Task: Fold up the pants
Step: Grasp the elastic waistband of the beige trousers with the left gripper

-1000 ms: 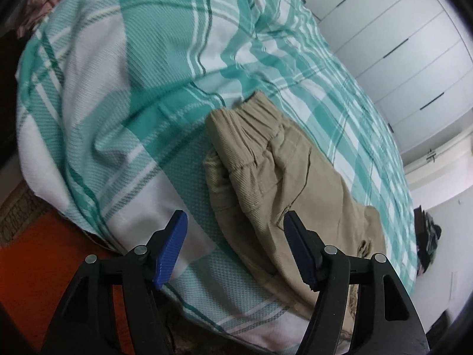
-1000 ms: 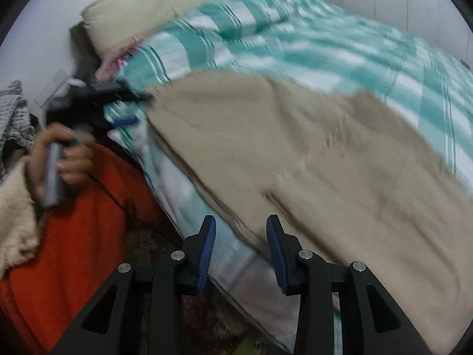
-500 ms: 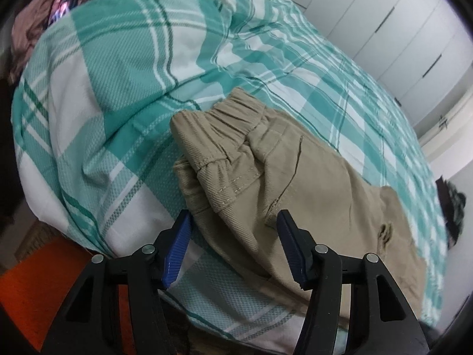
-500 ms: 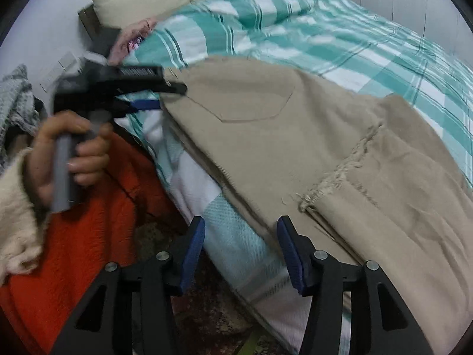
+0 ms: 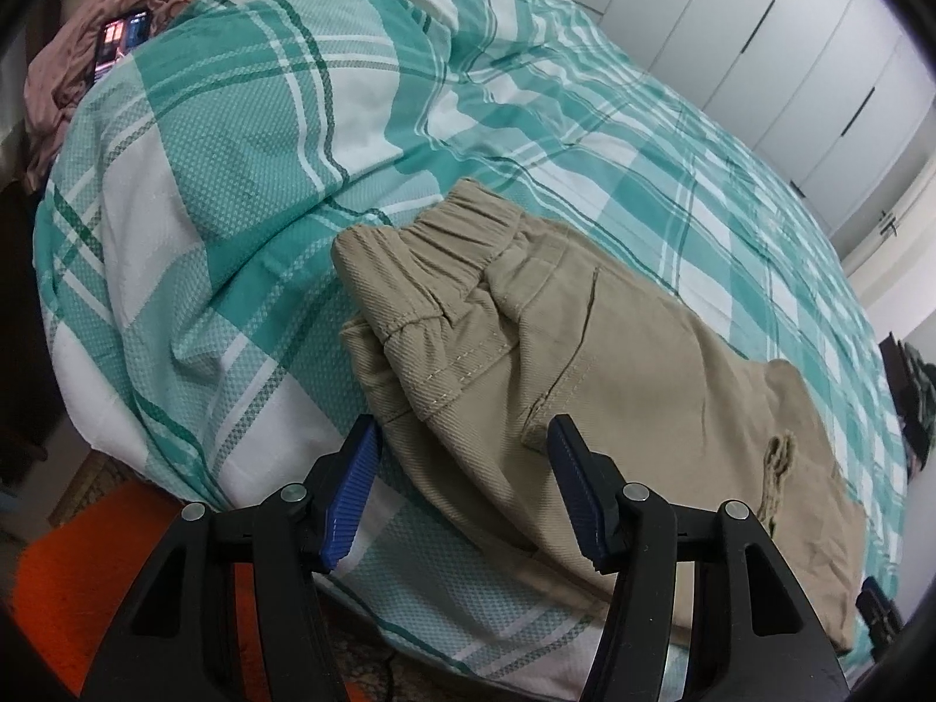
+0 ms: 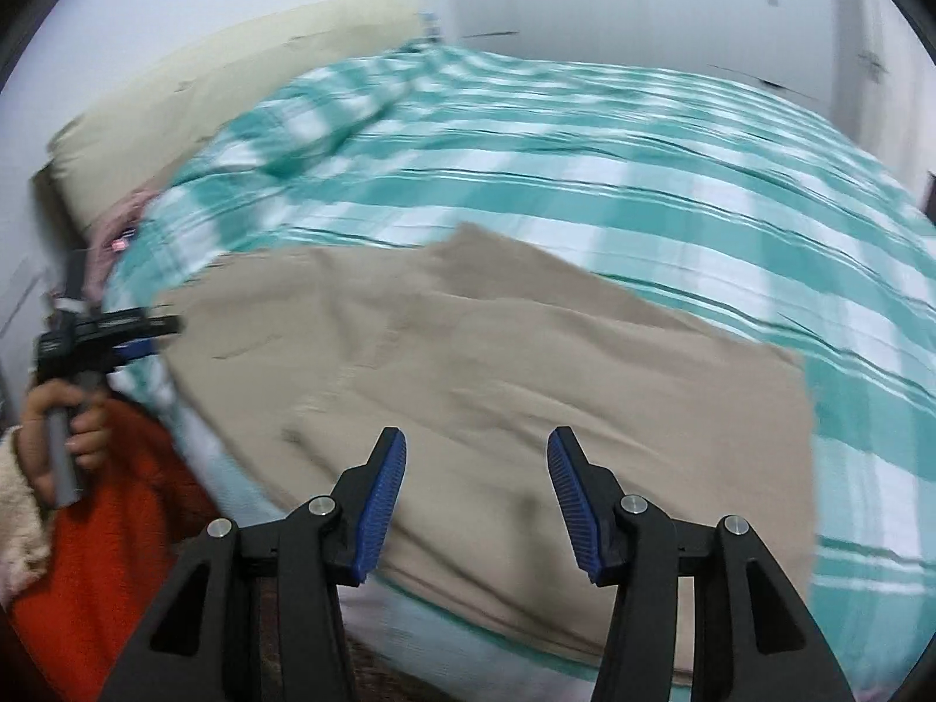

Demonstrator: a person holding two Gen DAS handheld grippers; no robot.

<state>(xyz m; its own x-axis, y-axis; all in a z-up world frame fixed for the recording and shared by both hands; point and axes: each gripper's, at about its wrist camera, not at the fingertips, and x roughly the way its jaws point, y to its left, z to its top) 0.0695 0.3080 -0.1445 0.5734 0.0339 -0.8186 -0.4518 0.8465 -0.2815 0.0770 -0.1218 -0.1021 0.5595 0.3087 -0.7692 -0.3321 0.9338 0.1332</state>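
Two empty, wide-open grippers, left gripper and right gripper, low in frame, should each pinch both layers of the pants before folding.

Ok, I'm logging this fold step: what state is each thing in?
left claw: open, holding nothing, at the waistband end
right claw: open, empty
pants: lying folded on the bedspread, near its edge
bedspread: rumpled
phone: screen lit
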